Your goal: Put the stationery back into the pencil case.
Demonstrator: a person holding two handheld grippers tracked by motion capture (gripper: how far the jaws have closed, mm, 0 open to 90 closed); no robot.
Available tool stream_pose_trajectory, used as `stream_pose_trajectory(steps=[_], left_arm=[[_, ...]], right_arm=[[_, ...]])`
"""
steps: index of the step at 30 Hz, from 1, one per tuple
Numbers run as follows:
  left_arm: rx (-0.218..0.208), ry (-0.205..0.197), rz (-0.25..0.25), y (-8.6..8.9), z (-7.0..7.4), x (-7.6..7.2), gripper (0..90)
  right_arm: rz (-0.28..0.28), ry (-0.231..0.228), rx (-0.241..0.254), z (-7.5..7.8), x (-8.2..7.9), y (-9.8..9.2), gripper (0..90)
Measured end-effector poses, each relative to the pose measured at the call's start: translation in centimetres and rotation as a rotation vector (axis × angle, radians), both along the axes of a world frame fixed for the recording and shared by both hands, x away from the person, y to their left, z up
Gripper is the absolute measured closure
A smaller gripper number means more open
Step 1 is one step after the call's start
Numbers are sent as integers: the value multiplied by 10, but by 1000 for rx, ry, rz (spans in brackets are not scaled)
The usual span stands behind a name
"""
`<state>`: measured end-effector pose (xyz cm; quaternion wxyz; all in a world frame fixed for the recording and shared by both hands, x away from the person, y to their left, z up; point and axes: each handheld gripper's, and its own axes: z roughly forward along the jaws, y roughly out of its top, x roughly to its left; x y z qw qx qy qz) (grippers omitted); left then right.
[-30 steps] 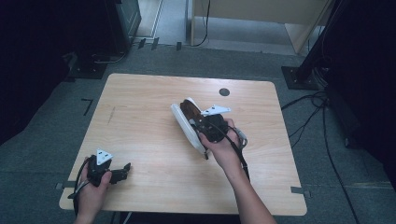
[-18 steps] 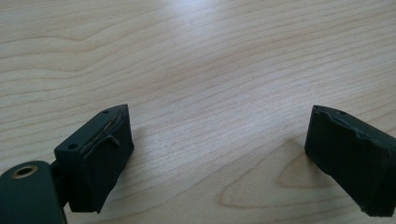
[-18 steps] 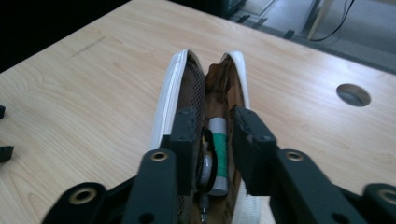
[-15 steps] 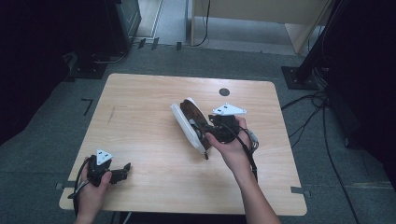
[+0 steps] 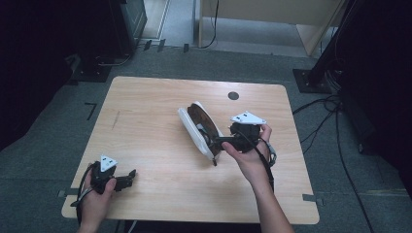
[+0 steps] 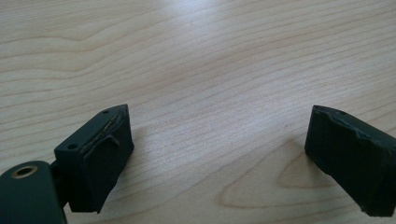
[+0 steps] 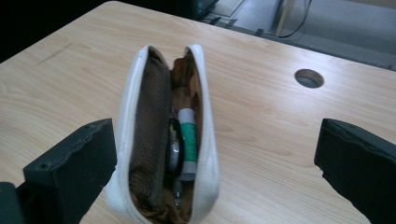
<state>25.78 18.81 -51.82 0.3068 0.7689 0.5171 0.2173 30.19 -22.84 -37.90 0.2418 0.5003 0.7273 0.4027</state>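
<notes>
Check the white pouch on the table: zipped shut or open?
Open. In the right gripper view the white pouch gapes along its top, showing a brown lining, a green-and-white tube and a dark round item inside.

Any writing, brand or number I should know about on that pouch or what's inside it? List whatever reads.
No readable text anywhere.
Pouch: plain white shell, brown lining, no print seen.
Green-and-white tube inside the pouch: no print can be made out on it.
Round dark item beside the tube: nothing legible.
Table: bare wood grain, no label.
</notes>
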Motion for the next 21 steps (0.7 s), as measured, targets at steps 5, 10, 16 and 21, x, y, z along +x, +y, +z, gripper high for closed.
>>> stream_pose_trajectory(steps=[5,10,16,21], left_arm=[[-2,0,1,0,0,0,78],[-2,-1,1,0,0,0,78],[-3,0,2,0,0,0,77],[-3,0,1,0,0,0,78]], right_arm=[[-27,-3,-9,-3,-5,-12,0],[-63,4,-22,-9,-8,-28,0],[-105,23,-45,-21,-11,-47,0],[-134,36,-53,-29,-14,-62,0]])
